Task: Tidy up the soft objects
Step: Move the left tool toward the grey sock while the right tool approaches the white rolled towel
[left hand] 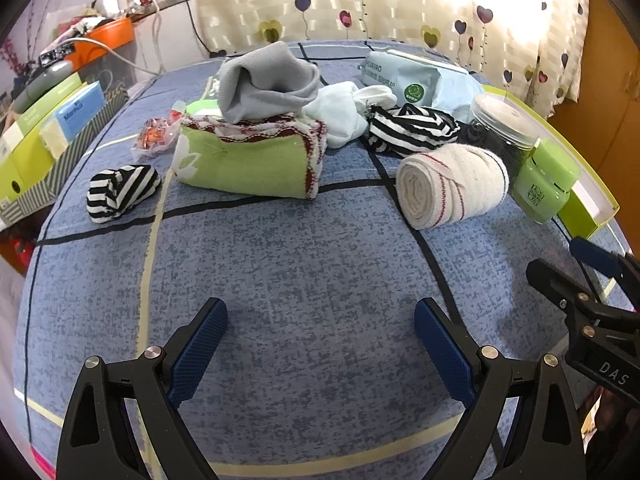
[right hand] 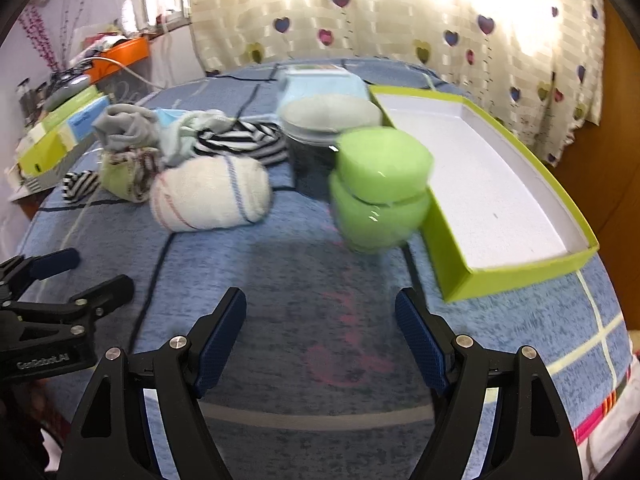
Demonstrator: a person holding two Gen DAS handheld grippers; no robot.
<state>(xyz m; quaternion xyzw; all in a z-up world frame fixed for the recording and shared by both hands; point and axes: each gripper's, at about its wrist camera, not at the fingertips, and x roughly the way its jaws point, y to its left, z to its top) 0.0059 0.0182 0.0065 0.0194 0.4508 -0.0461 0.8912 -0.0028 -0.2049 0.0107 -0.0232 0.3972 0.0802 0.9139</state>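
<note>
**Backlit, fisheye, right view blurred**

Daylight blows out the cream heart-print curtain (left hand: pixel 440 12) in both views. Left wrist sharp. Right wrist motion-blurred, smearing the glossy lime-green lidded jar (right hand: pixel 380 188). Strong barrel distortion, dark vignette corners, soft shadows.

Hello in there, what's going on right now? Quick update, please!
Left gripper and right gripper both open, empty, low over the blue cloth. Soft pile untouched; rolled bandage nearest. Green jar stands before the empty lime tray.

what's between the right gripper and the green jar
Only bare blue bedspread, seen in the right wrist view: nothing lies between the open right gripper and the green jar.
</note>
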